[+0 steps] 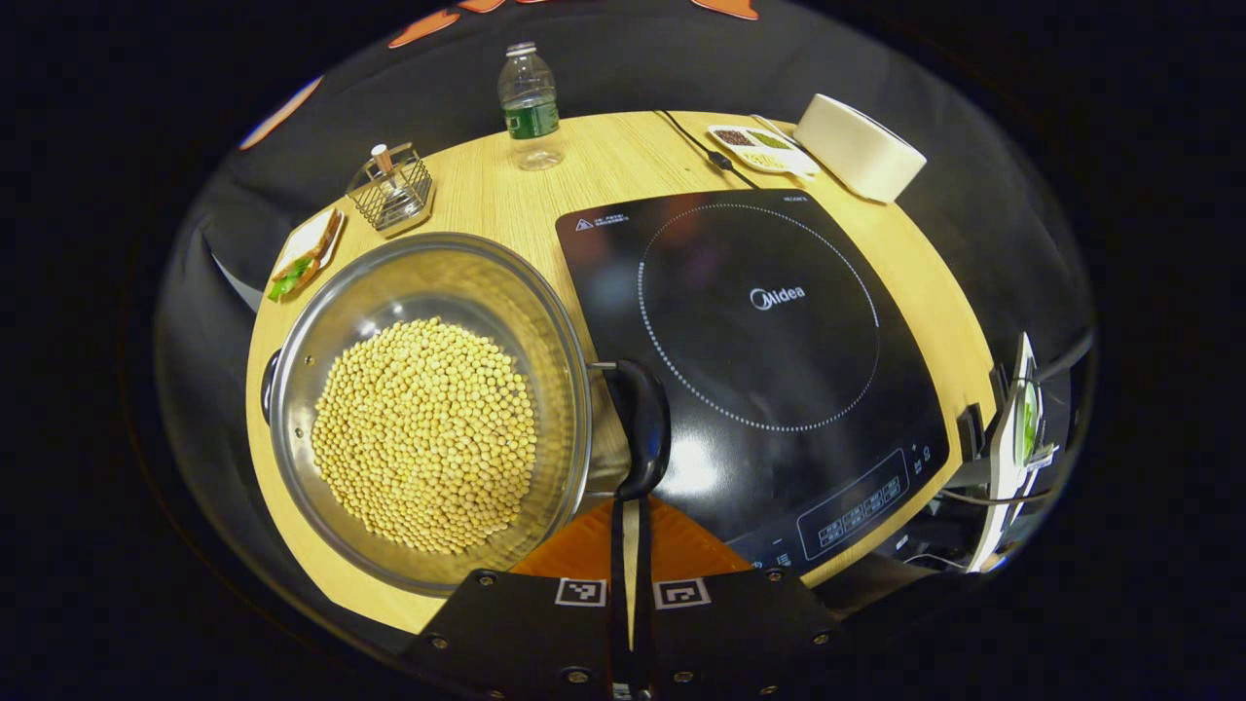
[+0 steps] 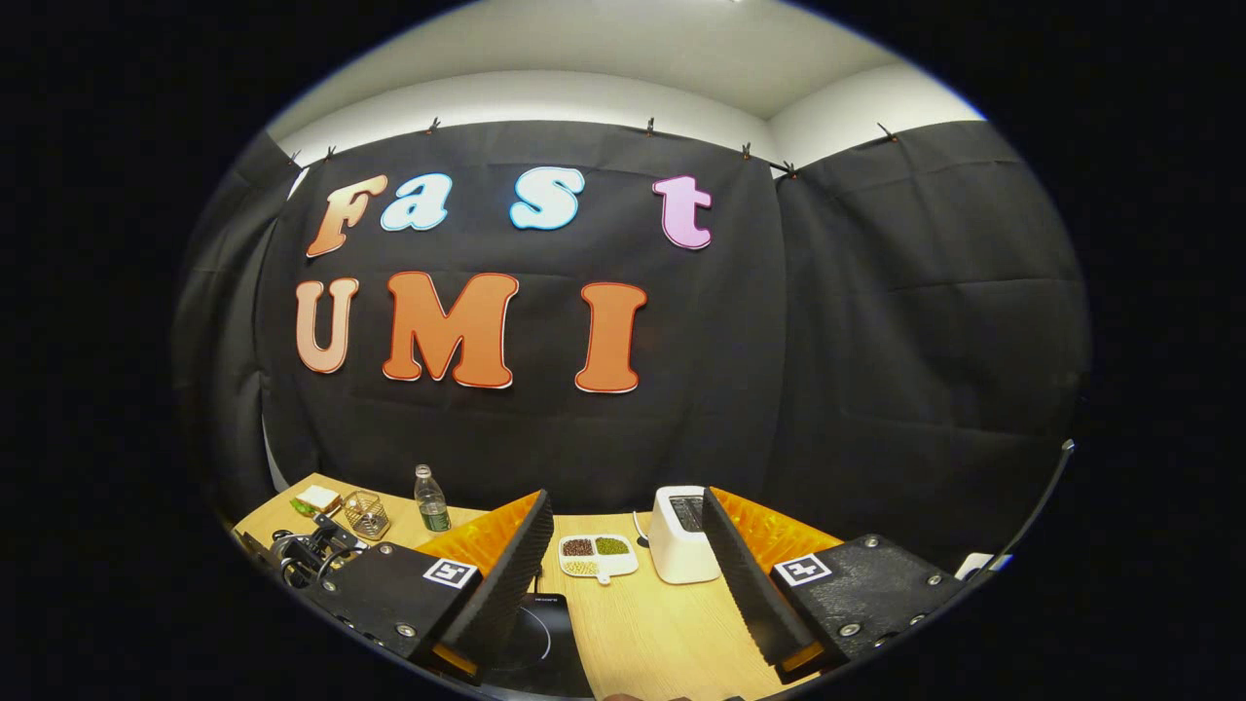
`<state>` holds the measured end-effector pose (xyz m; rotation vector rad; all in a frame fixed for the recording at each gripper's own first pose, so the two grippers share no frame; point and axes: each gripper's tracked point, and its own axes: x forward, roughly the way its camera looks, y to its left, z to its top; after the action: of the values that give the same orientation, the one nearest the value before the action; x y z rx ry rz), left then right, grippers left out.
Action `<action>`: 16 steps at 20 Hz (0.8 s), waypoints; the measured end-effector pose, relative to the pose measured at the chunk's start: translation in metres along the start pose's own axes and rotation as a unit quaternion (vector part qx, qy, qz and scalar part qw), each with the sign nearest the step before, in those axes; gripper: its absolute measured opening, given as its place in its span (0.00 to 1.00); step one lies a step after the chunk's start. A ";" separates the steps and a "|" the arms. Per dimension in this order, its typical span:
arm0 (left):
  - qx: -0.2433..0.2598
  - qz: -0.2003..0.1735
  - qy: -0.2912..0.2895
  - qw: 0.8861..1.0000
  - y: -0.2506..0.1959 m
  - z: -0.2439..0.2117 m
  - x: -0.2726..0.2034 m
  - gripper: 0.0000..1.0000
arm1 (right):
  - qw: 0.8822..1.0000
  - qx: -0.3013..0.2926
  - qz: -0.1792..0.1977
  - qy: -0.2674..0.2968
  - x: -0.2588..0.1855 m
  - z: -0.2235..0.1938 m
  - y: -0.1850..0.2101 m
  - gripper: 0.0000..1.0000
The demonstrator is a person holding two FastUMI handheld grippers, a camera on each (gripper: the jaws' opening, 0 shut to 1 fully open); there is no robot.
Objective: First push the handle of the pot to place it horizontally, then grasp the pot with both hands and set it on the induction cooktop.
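A steel pot (image 1: 321, 321) filled with yellow beans (image 1: 425, 433) stands on the wooden table (image 1: 604, 161), to the left of the black induction cooktop (image 1: 759, 321). Its black handle (image 1: 642, 424) sticks out on the right and overlaps the cooktop's near-left edge. A second dark handle (image 1: 268, 385) shows on the pot's far left side. My left gripper (image 1: 631, 504) is shut, with its tips right at the near end of the right handle. My right gripper (image 2: 625, 497) is open, held up above the table and facing the wall, with nothing between its fingers.
At the back of the table stand a water bottle (image 1: 530, 102), a wire basket (image 1: 391, 190), a sandwich plate (image 1: 307, 255), a divided dish of grains (image 1: 759, 148) and a white toaster (image 1: 859, 146). A cable (image 1: 696, 146) runs to the cooktop.
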<state>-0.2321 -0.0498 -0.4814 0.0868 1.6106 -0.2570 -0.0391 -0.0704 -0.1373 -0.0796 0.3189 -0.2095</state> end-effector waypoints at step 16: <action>-0.063 -0.007 -0.035 0.997 0.002 0.050 0.019 0.00 | 0.999 -0.011 0.024 0.039 -0.016 -0.023 0.037 0.95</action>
<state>-0.1845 -0.0609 -0.5021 -0.0313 1.5537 -0.1668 -0.0541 -0.0314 -0.1585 -0.0856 0.3999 -0.1615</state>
